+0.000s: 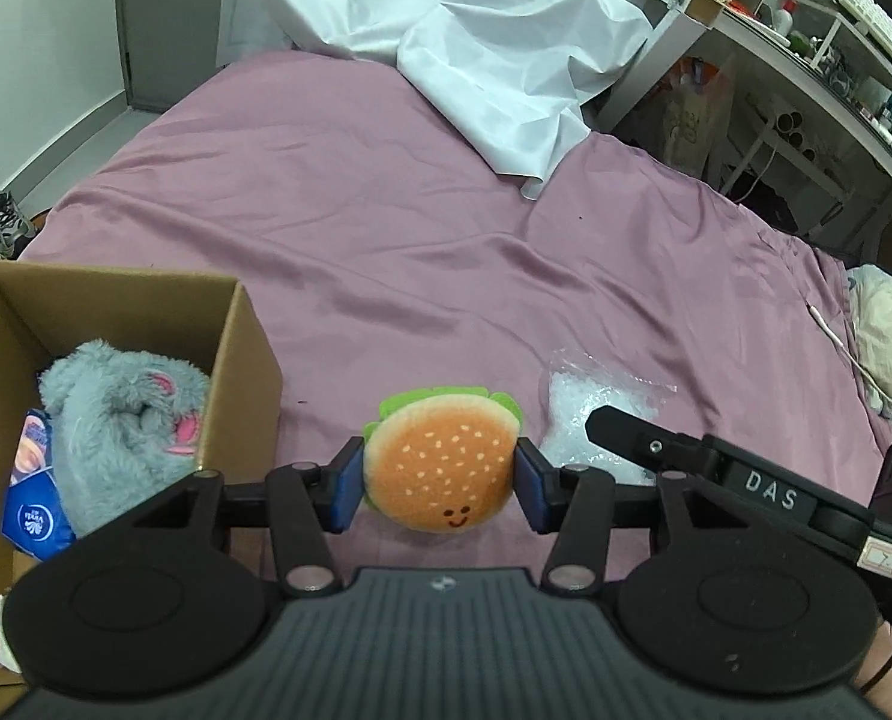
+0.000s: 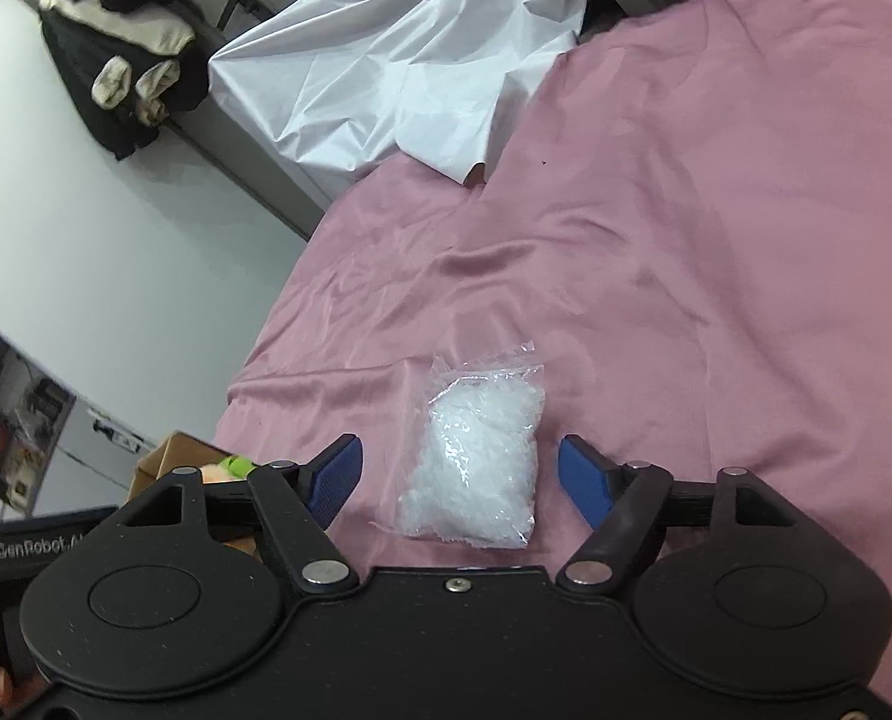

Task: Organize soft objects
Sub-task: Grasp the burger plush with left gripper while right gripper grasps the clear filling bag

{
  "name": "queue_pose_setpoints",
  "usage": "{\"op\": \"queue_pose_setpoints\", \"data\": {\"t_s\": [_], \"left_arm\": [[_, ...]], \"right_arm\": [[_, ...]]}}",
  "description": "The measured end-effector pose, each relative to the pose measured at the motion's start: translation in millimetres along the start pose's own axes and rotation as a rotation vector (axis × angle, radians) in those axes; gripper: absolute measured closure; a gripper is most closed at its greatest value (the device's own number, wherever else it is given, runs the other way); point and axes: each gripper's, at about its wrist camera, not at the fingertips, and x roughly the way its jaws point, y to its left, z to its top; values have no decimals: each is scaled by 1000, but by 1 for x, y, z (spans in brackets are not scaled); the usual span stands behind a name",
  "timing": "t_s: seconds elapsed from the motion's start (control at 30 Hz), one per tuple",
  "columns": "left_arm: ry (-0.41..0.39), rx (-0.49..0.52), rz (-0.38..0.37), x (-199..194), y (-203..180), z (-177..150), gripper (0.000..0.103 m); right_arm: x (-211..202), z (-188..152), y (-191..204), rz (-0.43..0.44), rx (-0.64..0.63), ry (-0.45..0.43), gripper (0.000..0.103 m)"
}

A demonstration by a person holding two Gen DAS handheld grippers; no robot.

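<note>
My left gripper (image 1: 440,483) is shut on a plush burger (image 1: 443,459) with an orange bun, green lettuce trim and a smiley face, held just above the pink bedsheet (image 1: 386,228). A cardboard box (image 1: 248,354) stands to its left and holds a grey fluffy plush (image 1: 122,420) and a blue packet (image 1: 29,510). My right gripper (image 2: 461,483) is open, its blue pads on either side of a clear bag of white filling (image 2: 476,456) lying on the sheet. The right gripper's body also shows in the left wrist view (image 1: 716,468), beside the bag (image 1: 572,414).
A crumpled white sheet (image 1: 476,42) lies at the far end of the bed. A cluttered white desk (image 1: 806,60) stands at the right. A white cable (image 1: 836,336) and a pale cloth (image 1: 890,336) lie at the bed's right edge. Clothes hang on the wall (image 2: 122,60).
</note>
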Motion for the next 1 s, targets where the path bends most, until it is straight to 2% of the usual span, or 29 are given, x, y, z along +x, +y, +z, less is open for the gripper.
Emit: {"op": "queue_pose_setpoints", "data": {"t_s": [0.07,0.1,0.23,0.37,0.53,1.0], "left_arm": [[1,1,-1,0,0,0,53],[4,0,-3,1,1,-1,53],[2,3,-8,-2,2,1,53],[-9,6,-17,-10,2,-1,53],[-30,19,-30,-24,2,-4,53],[-99,20,-71,-77,21,-8,53]], "right_arm": [[2,0,-4,-7,24,0,49],[3,1,-6,-13,39,5,60],[-4,0,-14,8,125,26,69],[-19,-9,-9,-22,130,10,70],[-41,-12,9,-52,61,-16,70],[-78,-17,65,-67,-57,-109,70]]}}
